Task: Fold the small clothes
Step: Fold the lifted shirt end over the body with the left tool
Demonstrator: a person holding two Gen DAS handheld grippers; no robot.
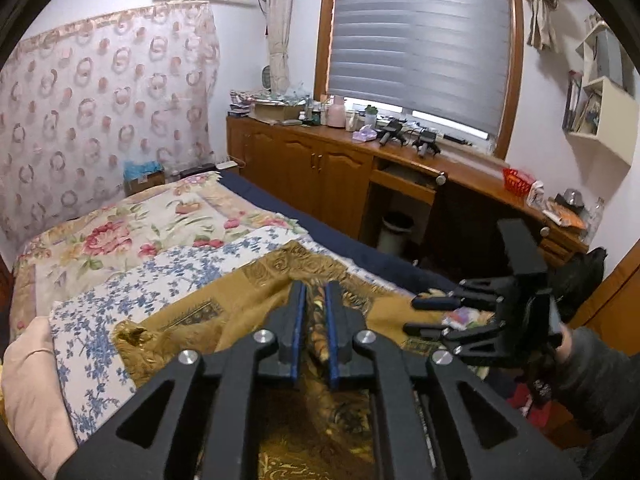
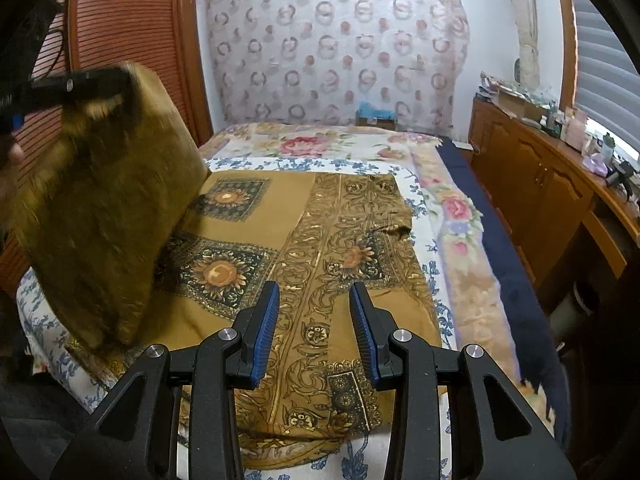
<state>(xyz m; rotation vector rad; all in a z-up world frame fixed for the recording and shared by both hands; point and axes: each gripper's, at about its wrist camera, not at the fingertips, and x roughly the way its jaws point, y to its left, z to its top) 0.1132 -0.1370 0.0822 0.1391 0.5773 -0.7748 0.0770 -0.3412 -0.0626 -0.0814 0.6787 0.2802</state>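
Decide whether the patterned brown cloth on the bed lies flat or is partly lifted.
Partly lifted. The left claw holds one side of the brown cloth raised while the rest lies on the bed.

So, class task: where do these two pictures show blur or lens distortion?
Right wrist view: the lifted flap of the brown patterned cloth is motion-smeared, as is the left tool above it. Left wrist view: sharp overall, but the fisheye bows the window frame.

We see our left gripper [image 1: 316, 300] and right gripper [image 2: 314, 304] built alike: matte black linkage arms with triangular cut-outs, round silver screws [image 2: 226, 334] at the pivots, and ribbed blue pads [image 2: 267, 332] lining the fingers. A dark grey sleeve [image 1: 592, 376] sits behind the right one.
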